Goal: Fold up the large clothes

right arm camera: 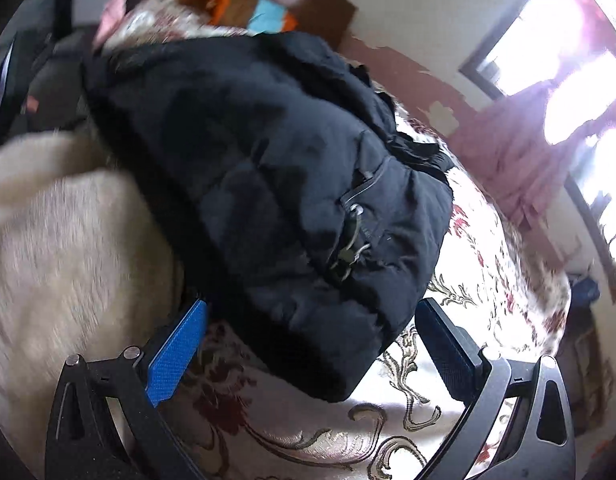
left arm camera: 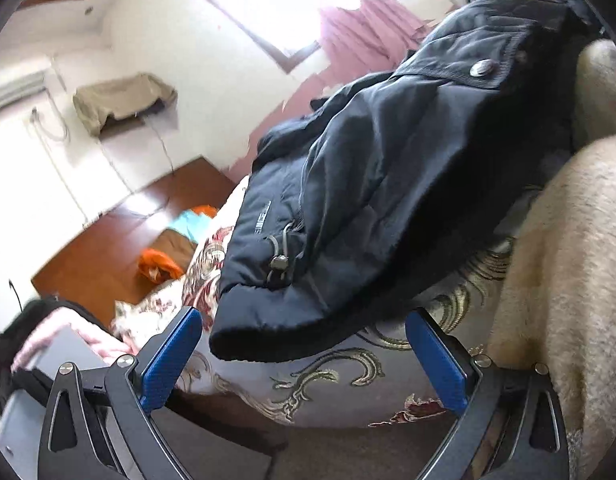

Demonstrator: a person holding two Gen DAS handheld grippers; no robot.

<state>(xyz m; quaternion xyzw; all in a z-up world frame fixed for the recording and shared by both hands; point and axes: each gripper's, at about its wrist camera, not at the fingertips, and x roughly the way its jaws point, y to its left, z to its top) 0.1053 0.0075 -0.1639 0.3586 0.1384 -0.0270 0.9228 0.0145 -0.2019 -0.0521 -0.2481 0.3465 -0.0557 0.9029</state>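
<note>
A large black padded jacket [left arm camera: 387,184] lies bunched on a floral bedspread [left arm camera: 347,392]. It has a snap button [left arm camera: 483,68] and a drawcord toggle [left arm camera: 280,262]. My left gripper [left arm camera: 304,356] is open, its blue pads just short of the jacket's lower hem, one on each side. In the right wrist view the same jacket [right arm camera: 268,184] lies folded over on the bedspread [right arm camera: 387,440]. My right gripper [right arm camera: 311,344] is open, with the jacket's near edge between its blue pads. Neither gripper holds the cloth.
A beige fuzzy blanket [left arm camera: 567,280] lies beside the jacket and also shows in the right wrist view [right arm camera: 68,260]. The person's other hand on its gripper [left arm camera: 68,344] is at the lower left. A wooden floor [left arm camera: 120,240] with orange and blue items lies beyond the bed. Pink curtains [right arm camera: 519,160] hang by the window.
</note>
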